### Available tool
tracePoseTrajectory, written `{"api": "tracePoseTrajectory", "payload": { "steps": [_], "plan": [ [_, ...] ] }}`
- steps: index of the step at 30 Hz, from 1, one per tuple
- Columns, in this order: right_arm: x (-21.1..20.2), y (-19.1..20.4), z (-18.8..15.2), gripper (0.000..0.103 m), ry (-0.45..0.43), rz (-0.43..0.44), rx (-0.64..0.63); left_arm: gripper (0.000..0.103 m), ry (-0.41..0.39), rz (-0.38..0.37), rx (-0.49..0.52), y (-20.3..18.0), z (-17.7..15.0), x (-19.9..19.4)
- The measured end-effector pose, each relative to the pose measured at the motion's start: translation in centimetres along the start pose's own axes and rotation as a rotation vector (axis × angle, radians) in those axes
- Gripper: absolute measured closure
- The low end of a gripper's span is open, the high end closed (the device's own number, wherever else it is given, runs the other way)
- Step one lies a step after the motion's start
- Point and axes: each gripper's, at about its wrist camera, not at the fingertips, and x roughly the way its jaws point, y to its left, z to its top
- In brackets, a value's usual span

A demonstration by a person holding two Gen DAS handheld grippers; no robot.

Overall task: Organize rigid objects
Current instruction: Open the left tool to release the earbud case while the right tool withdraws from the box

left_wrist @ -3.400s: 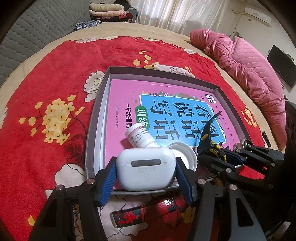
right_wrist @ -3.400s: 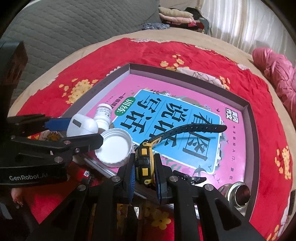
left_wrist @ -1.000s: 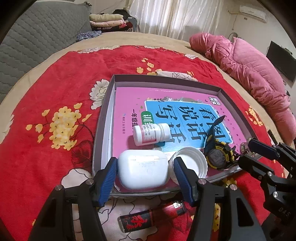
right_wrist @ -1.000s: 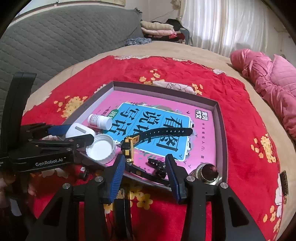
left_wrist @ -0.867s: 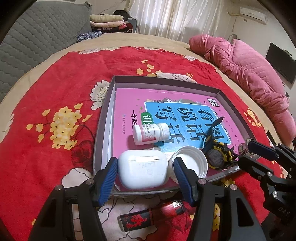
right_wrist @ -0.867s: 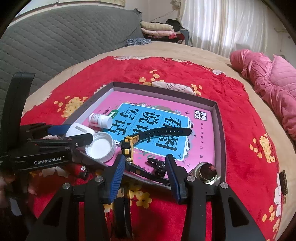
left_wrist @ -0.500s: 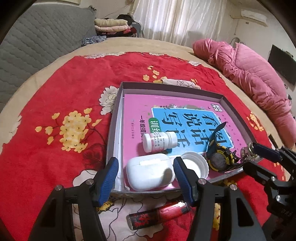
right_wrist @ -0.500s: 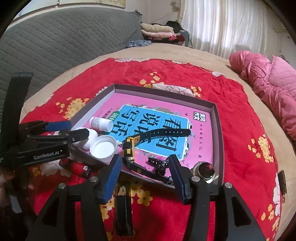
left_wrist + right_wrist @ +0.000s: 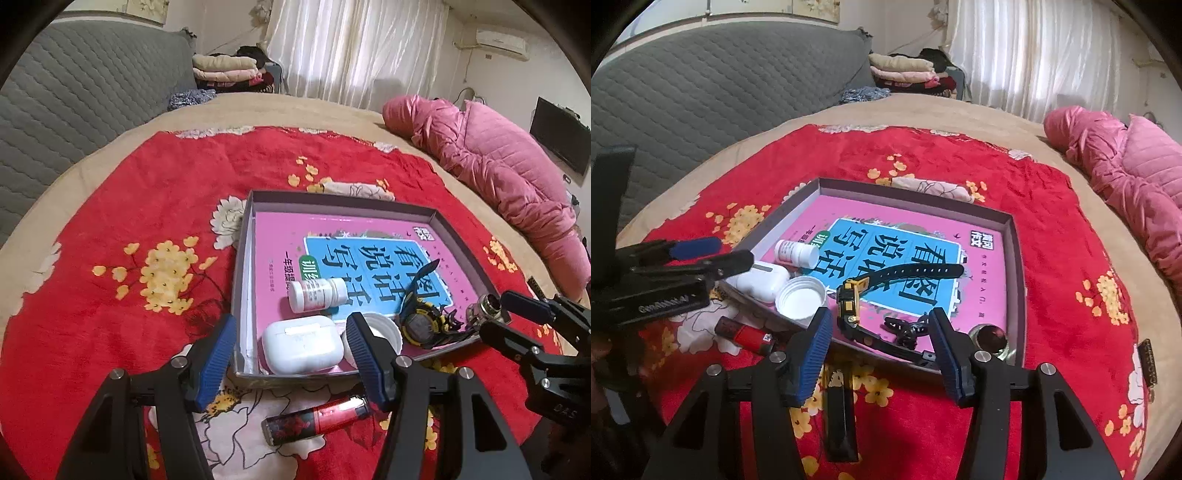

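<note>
Both sets of jaws stood wide apart and held nothing: the left gripper (image 9: pixel 291 354) hung over the tray's near-left corner, the right gripper (image 9: pixel 881 350) over its near edge. Largest was the red floral blanket (image 9: pixel 147 206) on the bed, a soft base for the shallow grey tray (image 9: pixel 240 280). Inside lay a pink exercise book (image 9: pixel 332 236), flat as a liner; its big blue panel carried large Chinese characters I could not read with confidence. On it, bunched at the near end, probably gathered there as the task's tidied items, sat a white earbud case (image 9: pixel 301 345), a black-and-yellow wristwatch (image 9: pixel 857 291), a white lid (image 9: pixel 801 297) open side up, and a white pill bottle (image 9: pixel 317 293) on its side, its label too small to read. A red lighter (image 9: pixel 316 419) lay outside, just near of the tray, likely next. The left gripper's body read "GenRobot.AI".
</note>
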Motion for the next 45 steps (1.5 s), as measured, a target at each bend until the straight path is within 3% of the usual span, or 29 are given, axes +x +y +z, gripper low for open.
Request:
{"api": "tracePoseTrajectory", "payload": {
  "steps": [5, 24, 45],
  "plan": [
    [-1.0, -0.2, 0.0, 0.035, -0.023, -0.004, 0.008, 0.042, -0.013, 0.006, -0.001, 0.2, 0.0, -1.0],
    [-4.1, 0.5, -1.0, 0.034, -0.046, 0.01, -0.013, 0.042, -0.034, -0.003, 0.055, -1.5, -0.6, -4.2],
    [-6.4, 1.9, -2.6, 0.033, -0.042, 0.03, -0.042, 0.042, 0.031, -0.012, 0.102, -2.3, -2.9, -6.0]
  ]
}}
